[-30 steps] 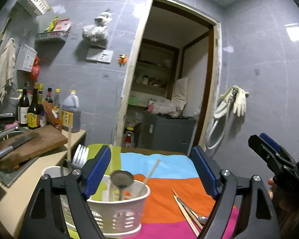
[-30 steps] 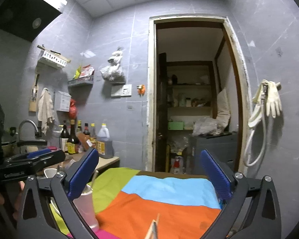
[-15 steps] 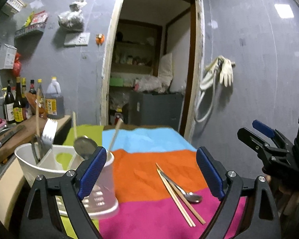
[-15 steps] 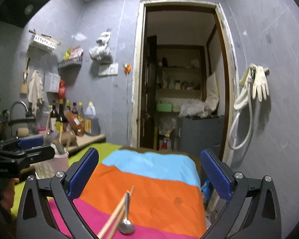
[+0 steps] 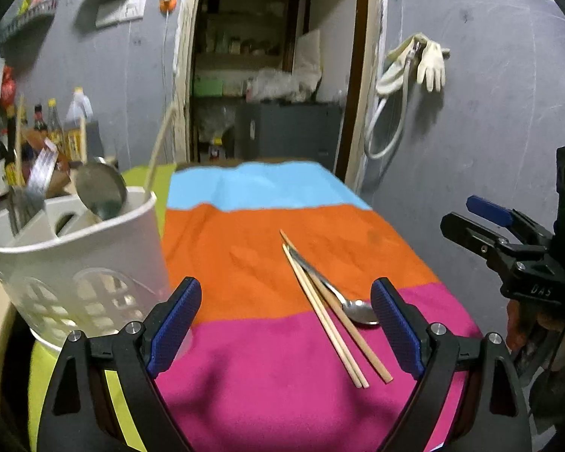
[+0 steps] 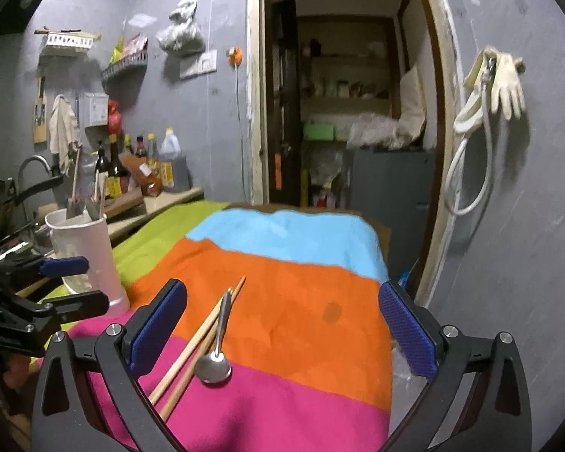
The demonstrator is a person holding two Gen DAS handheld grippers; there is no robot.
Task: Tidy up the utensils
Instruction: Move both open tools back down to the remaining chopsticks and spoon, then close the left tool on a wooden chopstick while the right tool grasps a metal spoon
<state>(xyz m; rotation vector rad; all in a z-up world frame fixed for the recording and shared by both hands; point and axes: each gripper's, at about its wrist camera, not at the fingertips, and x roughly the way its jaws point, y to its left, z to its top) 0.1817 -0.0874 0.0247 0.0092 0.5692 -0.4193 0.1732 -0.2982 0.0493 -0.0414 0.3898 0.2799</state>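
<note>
Striped cloth [image 5: 245,263]: chopsticks [image 5: 331,320], spoon [image 5: 358,310] midway, edges clear.

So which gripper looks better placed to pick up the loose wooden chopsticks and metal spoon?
Probably the left gripper: the wooden chopsticks and metal spoon lie between its open fingers. The open right gripper has them off-centre.

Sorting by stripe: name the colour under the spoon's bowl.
Pink, just below the orange; the spoon shows best in the right wrist view.

Dim, cool indoor light; fisheye bending with black corner vignette, motion-blurred backgrounds, soft shadows on grey walls
</note>
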